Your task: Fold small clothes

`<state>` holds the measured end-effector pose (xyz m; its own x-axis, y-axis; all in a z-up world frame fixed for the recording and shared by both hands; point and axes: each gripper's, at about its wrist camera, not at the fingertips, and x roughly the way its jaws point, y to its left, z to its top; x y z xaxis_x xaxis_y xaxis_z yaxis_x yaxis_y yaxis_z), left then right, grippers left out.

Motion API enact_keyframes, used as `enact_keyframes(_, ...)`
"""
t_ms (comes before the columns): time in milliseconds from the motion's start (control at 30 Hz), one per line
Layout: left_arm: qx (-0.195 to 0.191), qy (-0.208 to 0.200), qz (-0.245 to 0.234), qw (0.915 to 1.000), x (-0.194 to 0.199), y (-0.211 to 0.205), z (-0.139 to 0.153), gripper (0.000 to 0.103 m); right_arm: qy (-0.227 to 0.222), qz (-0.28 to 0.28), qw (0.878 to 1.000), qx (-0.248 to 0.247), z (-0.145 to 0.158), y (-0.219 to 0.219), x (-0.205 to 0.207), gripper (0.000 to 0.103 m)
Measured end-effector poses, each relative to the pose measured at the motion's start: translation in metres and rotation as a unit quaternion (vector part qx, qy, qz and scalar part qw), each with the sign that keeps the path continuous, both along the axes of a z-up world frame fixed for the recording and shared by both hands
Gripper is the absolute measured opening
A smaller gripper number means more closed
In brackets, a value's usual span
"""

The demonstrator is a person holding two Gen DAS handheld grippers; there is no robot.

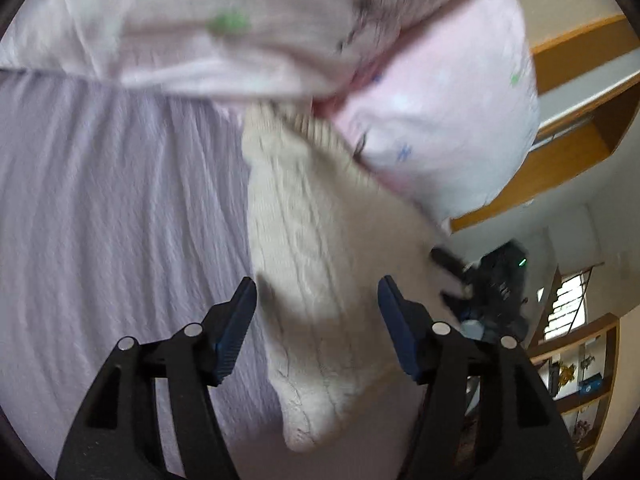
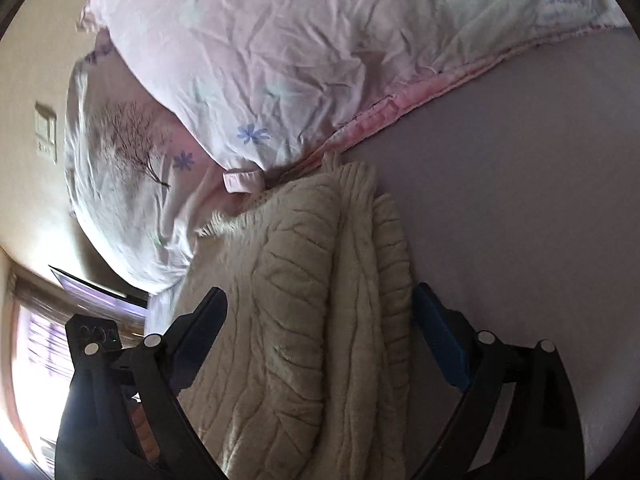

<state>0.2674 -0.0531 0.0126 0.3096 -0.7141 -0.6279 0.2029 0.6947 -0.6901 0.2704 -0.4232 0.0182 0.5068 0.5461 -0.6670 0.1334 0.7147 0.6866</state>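
Cream knit sweater (image 2: 304, 300) on bed; both hand-held grippers, left (image 1: 318, 320) and right (image 2: 320, 320), spread apart, straddling it.

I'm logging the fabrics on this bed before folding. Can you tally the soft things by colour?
Cream: 1, the cable-knit sweater
Pink with flower print: 1, the duvet
White with a dark tree print: 1, the pillow
Lilac: 1, the bed sheet
Total: 4

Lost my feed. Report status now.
Left gripper open, right gripper open, both straddling cream knit sweater. Sweater bunched on lilac sheet. Pink floral quilt crowds its far end.
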Motion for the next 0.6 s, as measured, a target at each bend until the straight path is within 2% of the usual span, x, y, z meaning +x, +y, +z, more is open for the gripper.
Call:
enact_keyframes(133, 0.01, -0.003, -0.003, 0.9999, 0.005, -0.016, -0.005, 0.072, -0.012, 0.008, 1.0, -0.009, -0.001, 0.006, -0.002, 0.094)
enact_keyframes(233, -0.017, 0.004, 0.006, 0.9998, 0.014, -0.015, -0.014, 0.074, -0.015, 0.017, 0.999, -0.033, -0.001, 0.014, -0.001, 0.068)
enact_keyframes(267, -0.02, 0.002, 0.006, 0.9998, 0.015, -0.018, -0.015, 0.07, -0.015, 0.022, 0.999, -0.021, -0.003, 0.014, -0.001, 0.052)
enact_keyframes(300, -0.013, -0.002, 0.003, 0.9999, 0.015, -0.019, -0.015, 0.06, -0.015, 0.025, 1.0, 0.007, -0.006, 0.014, -0.001, 0.048)
enact_keyframes(333, -0.012, -0.005, 0.0, 0.9999, 0.015, -0.021, -0.014, 0.054, -0.019, 0.026, 0.999, 0.009, -0.005, 0.015, -0.001, 0.047)
enact_keyframes(367, -0.017, -0.008, -0.003, 0.9998, 0.015, -0.023, -0.013, 0.043, -0.027, 0.027, 0.999, 0.014, -0.003, 0.016, -0.002, 0.044)
enact_keyframes(400, -0.028, -0.01, -0.009, 0.9995, 0.016, -0.022, -0.009, 0.039, -0.044, 0.033, 0.998, 0.032, 0.001, 0.018, -0.004, 0.042)
enact_keyframes(467, -0.044, -0.02, -0.021, 0.9986, 0.008, -0.001, 0.002, 0.038, -0.073, 0.054, 0.993, 0.071, 0.008, 0.026, -0.006, 0.04)
enact_keyframes(533, -0.018, -0.06, -0.014, 0.9979, -0.008, 0.025, 0.019, 0.038, -0.089, 0.099, 0.985, 0.111, 0.012, 0.048, -0.007, 0.04)
enact_keyframes(600, 0.022, -0.094, 0.004, 0.9953, -0.023, 0.051, 0.029, 0.04, -0.085, 0.144, 0.98, 0.107, 0.011, 0.079, -0.006, 0.04)
